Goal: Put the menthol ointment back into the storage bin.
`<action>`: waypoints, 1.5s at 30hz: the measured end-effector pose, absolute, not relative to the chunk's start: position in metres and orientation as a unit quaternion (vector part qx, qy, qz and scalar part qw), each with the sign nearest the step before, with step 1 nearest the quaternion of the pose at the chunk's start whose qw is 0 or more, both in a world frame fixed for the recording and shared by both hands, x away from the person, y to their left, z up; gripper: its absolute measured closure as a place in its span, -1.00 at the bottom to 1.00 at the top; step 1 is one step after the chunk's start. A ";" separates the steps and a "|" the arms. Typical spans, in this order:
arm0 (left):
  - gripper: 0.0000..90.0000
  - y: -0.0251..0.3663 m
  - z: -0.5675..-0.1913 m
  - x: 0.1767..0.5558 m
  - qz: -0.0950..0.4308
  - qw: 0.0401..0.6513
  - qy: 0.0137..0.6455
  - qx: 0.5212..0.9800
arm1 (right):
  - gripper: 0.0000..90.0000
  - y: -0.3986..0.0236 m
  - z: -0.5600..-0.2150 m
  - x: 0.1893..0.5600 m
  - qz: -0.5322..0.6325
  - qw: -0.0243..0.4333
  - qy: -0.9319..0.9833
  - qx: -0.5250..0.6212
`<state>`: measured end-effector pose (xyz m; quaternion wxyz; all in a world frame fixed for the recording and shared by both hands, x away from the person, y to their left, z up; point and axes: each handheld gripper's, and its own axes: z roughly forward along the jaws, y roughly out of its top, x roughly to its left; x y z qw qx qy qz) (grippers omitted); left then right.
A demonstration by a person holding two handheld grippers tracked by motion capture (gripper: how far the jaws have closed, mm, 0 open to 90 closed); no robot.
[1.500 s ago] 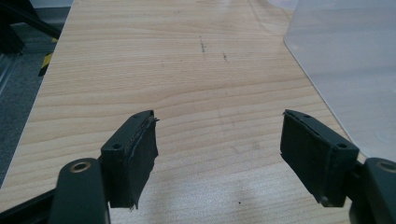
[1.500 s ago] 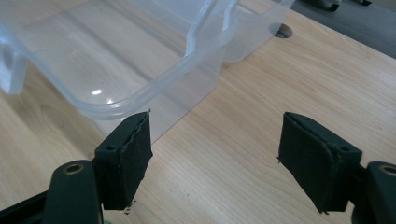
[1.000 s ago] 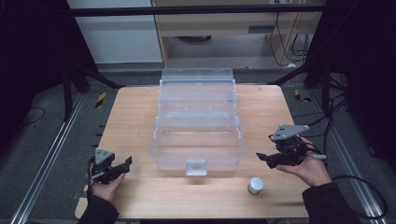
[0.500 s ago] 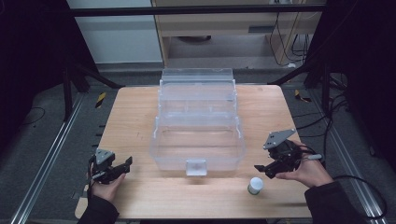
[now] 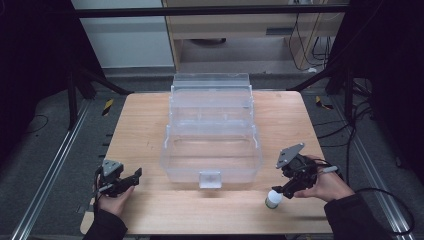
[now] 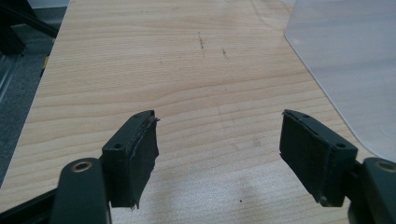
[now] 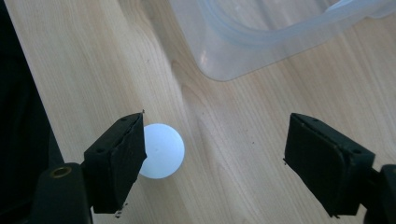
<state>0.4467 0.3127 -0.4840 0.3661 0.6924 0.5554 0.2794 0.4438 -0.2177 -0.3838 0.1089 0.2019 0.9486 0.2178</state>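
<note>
**Right gripper hovering over a small bottle**

The small white-capped bottle [image 5: 271, 198] is standing upright on the table [image 5: 150, 125] near its front edge, cap pointing up. The right gripper [image 5: 278, 193] is hanging just over it, jaws spread wide, having just opened, gripping nothing. The left gripper [image 5: 134, 176] is resting open. Farther back, the clear plastic box [image 5: 212, 135] is sitting open, its trays holding nothing visible.

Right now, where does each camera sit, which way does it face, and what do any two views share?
High view: above the person's table edge, looking forward and down at the clear tiered box; both hands show, left gripper, right gripper.
Left gripper view: along its open jaws at bare table.
Right gripper view: down past open jaws at the small white bottle.
Shared: the bottle appears in the high and right gripper views.
</note>
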 end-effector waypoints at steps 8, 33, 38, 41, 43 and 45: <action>-0.40 0.312 -0.484 0.447 0.279 0.365 0.555 0.694 | -0.49 -0.212 -0.391 0.441 0.194 0.085 0.961 0.180; -0.39 0.312 -0.484 0.447 0.280 0.364 0.552 0.696 | -0.29 -0.205 -0.408 0.434 0.143 0.043 0.982 0.118; -0.39 0.312 -0.484 0.447 0.281 0.364 0.552 0.696 | -0.27 -0.202 -0.412 0.434 0.136 0.041 0.984 0.107; -0.39 0.312 -0.484 0.447 0.281 0.363 0.552 0.696 | -0.25 -0.200 -0.414 0.434 0.129 0.040 0.986 0.100; -0.39 0.312 -0.484 0.447 0.281 0.363 0.552 0.696 | -0.22 -0.199 -0.416 0.435 0.125 0.040 0.987 0.097; -0.39 0.312 -0.484 0.447 0.282 0.364 0.551 0.696 | -0.21 -0.198 -0.418 0.436 0.118 0.039 0.988 0.091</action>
